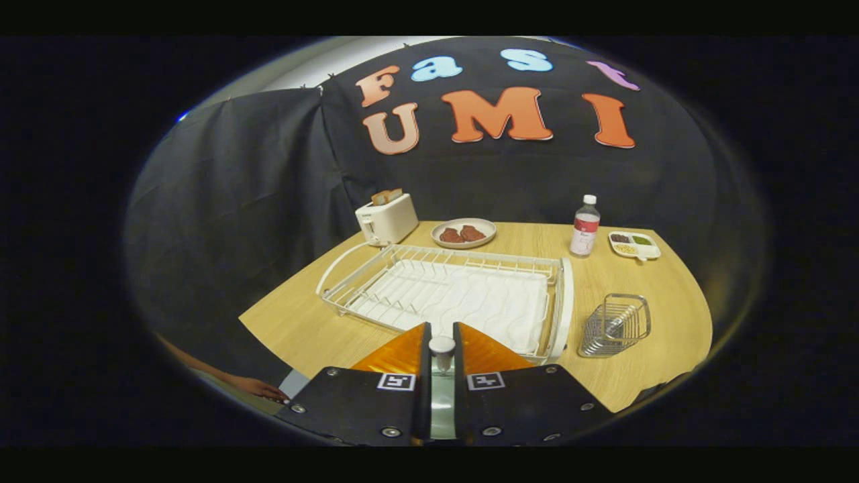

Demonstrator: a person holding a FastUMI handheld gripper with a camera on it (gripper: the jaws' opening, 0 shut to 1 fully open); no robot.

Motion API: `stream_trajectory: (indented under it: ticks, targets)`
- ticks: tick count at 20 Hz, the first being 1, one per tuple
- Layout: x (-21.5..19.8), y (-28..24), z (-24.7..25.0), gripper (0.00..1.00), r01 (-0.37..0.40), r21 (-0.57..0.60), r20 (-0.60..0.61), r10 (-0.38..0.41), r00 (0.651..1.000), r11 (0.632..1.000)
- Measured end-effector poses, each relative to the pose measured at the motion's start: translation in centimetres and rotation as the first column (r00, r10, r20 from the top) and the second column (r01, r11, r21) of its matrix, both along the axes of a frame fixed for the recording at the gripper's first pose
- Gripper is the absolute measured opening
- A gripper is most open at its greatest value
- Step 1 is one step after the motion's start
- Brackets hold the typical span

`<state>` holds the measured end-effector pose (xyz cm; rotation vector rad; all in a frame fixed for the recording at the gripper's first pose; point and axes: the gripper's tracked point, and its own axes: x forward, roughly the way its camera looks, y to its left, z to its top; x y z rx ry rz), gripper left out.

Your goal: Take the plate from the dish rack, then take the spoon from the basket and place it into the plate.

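Observation:
My gripper (442,355) is shut on a thin pale thing seen edge-on, which looks like the plate (442,347); its rounded rim pokes up between the fingertips. Beyond the fingers lies the white wire dish rack (376,268) on its white drip tray, with no dishes standing in it. To the right of the rack sits a small wire basket (615,326); a slim metal piece inside it looks like the spoon (623,316), though it is hard to make out.
On the wooden table (302,329) stand a white toaster (386,219), a dish with two pieces of meat (464,233), a bottle (585,227) and a small divided condiment dish (634,245). A person's hand (258,388) rests low on the left.

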<state>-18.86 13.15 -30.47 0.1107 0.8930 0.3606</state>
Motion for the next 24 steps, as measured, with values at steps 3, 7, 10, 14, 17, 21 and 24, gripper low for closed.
stream_trajectory:
  ticks: [3,7,10,14,17,21,24]
  targets:
    - [-1.0,-0.5,-0.7,0.14,-0.007,-0.011,-0.02,0.007,1.0,1.0]
    - [-2.6,-1.5,-1.0,0.14,-0.005,-0.009,-0.026,0.005,1.0,1.0]
    - [-3.9,-2.7,-1.0,0.14,0.001,0.0,-0.033,-0.001,0.999,1.0]
    - [-5.2,-4.0,-1.9,0.15,0.03,-0.009,-0.071,-0.03,0.997,1.0]
    - [-5.9,-4.1,-3.0,0.16,0.055,0.006,-0.102,-0.054,0.993,0.998]
    - [-7.3,-3.8,-4.8,0.16,0.095,0.035,-0.177,-0.087,0.98,0.995]
    - [-8.0,-3.8,-6.1,0.19,0.098,0.017,-0.233,-0.091,0.968,0.995]
